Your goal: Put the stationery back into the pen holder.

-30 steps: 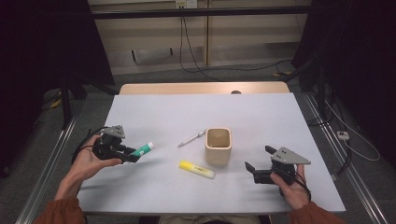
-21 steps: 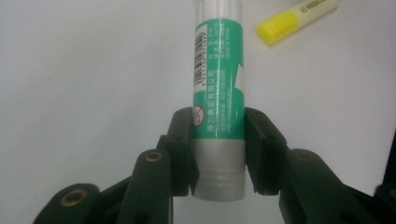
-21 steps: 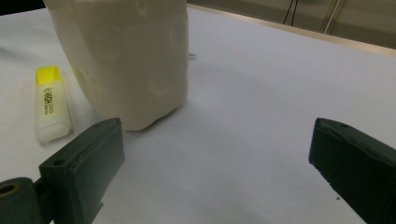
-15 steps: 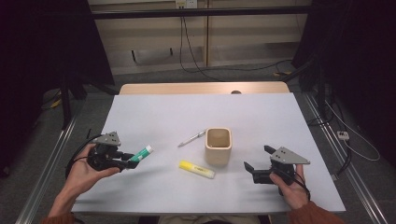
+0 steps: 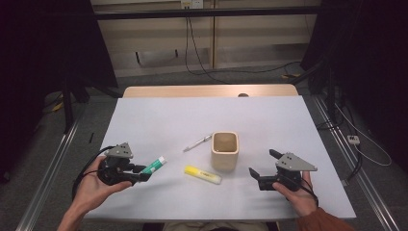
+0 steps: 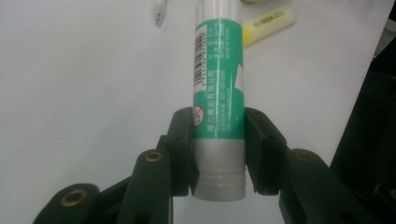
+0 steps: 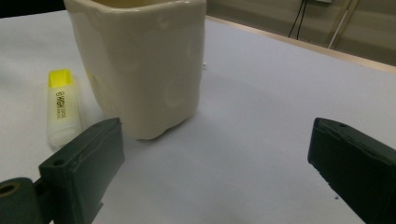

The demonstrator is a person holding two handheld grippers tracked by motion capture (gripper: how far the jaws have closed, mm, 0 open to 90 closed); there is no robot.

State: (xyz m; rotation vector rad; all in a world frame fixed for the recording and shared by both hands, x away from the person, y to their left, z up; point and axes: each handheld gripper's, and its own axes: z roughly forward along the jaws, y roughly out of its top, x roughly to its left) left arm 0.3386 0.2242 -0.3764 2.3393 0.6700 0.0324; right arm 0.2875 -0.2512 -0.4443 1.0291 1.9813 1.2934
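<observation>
High view: left gripper (image 5: 137, 173) is clamped on the glue stick (image 5: 155, 166), its long axis running straight out past the jaws toward the cup (image 5: 225, 150). Right gripper (image 5: 261, 177) gapes wide, empty, with the cup just ahead-left.

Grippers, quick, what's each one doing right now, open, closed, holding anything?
Left gripper: claw closed on the green glue stick.
Right gripper: claw open, holding nothing, beside the cream cup.
</observation>
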